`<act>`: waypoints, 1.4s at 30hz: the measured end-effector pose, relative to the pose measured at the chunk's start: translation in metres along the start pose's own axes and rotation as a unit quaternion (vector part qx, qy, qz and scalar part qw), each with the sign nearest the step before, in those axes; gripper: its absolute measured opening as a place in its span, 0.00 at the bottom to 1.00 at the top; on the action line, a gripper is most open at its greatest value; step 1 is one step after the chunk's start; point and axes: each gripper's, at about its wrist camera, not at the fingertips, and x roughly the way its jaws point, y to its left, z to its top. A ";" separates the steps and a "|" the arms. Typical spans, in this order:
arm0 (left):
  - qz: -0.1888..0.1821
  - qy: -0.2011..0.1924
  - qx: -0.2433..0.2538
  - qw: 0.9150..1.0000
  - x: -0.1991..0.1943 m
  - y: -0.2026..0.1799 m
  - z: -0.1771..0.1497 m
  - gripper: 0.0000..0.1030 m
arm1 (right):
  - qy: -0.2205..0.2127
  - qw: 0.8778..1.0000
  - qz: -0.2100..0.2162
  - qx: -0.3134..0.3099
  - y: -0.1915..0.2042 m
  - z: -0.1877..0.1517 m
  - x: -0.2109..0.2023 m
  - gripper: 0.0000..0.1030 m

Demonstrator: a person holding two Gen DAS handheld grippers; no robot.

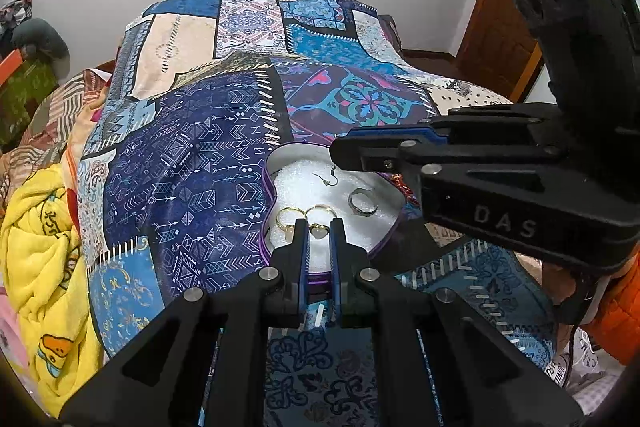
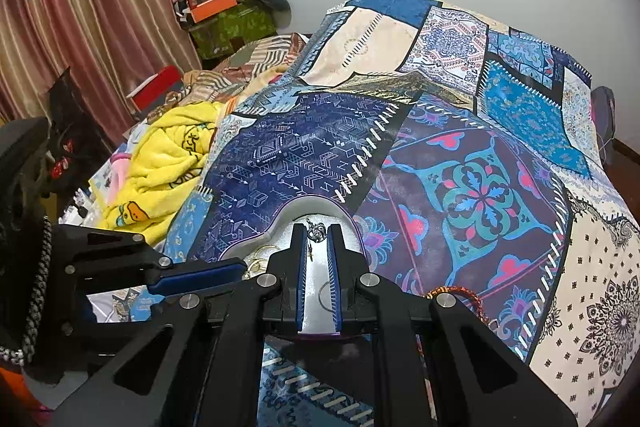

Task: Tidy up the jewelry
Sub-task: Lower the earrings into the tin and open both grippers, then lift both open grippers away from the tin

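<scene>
The left gripper (image 1: 319,227) hangs over the near end of the box (image 1: 267,195), its jaws drawn in to a narrow slot. A gold ring with a pale stone (image 1: 319,223) shows in that slot, but whether the pads press on it or only frame it cannot be told. The right gripper (image 2: 319,231) is equally narrow, and a small silver charm earring (image 2: 316,231) sits between its tips; a grip there cannot be confirmed either.

The box is a low, purple-edged, curved tray lined with white foam (image 1: 360,223), resting on a patchwork bedspread (image 1: 192,163). On the foam lie a second gold ring (image 1: 287,218) just beside the first, a silver band ring (image 1: 362,202) further back, and an earring hook (image 1: 329,179) near the far wall. A braided red cord (image 2: 456,294) lies on the bedspread just outside the box.

Handling, as judged:
- All pieces are light, hard and smooth, so likely to slip or flick away under a skewed pinch.
- Take rings across the band, not the stone.
- The hook wire is thin and bends easily; pinch its shank lightly.
- The foam yields, so press down gently.
</scene>
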 end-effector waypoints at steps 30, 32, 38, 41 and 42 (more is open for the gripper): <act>0.050 -0.029 -0.011 0.998 -0.032 0.005 0.004 0.37 | -0.019 0.999 -0.034 -0.017 0.001 0.000 -0.023 0.27; 0.052 -0.032 -0.011 0.998 -0.034 0.004 0.005 0.39 | -0.021 0.999 -0.033 -0.014 -0.001 -0.002 -0.028 0.27; 0.060 -0.043 -0.007 0.997 -0.041 -0.005 0.011 0.47 | -0.030 0.999 -0.044 -0.006 -0.009 -0.008 -0.043 0.27; 0.061 -0.047 -0.003 0.997 -0.041 -0.013 0.016 0.49 | -0.033 0.998 -0.057 0.003 -0.019 -0.012 -0.052 0.27; 0.061 -0.049 -0.002 0.997 -0.041 -0.016 0.019 0.49 | -0.034 0.998 -0.061 0.007 -0.023 -0.013 -0.055 0.27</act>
